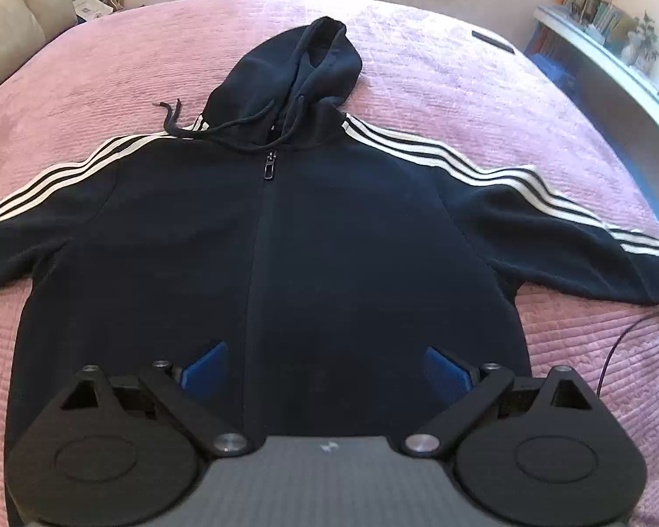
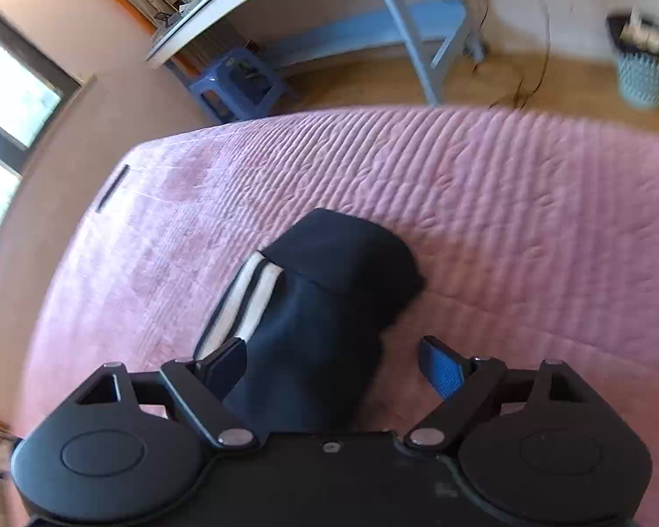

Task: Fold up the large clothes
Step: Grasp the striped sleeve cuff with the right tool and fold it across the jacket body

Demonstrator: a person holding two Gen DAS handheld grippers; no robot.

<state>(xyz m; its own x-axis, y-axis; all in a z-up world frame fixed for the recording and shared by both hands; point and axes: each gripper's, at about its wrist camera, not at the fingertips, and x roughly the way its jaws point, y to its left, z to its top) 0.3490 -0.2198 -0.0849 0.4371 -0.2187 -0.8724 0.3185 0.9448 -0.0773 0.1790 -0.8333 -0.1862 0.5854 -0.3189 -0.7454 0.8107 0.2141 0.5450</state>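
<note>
Lying flat, zipped and front up on the pink bedspread (image 1: 417, 66): dark hoodie (image 1: 329, 228), hood far, sleeves spread left and right. Hovering wide over its near hem, gripping nothing: left gripper (image 1: 325, 369). Standing wide around the striped sleeve end (image 2: 329, 298), pads not pressing: right gripper (image 2: 334, 369).

A wide bed (image 1: 439, 70) fills the room, covered edge to edge by a pink quilted spread. A dark hooded zip jacket (image 1: 329, 219) with white stripes lies flat on it, front up and zipped, hood toward the far edge, both sleeves stretched out to the sides. Its drawcord trails onto the spread beside the hood. Near the far right corner rests a small flat dark object (image 1: 492, 39). The right sleeve cuff (image 2: 342, 254) lies short of the bed's side edge.
</note>
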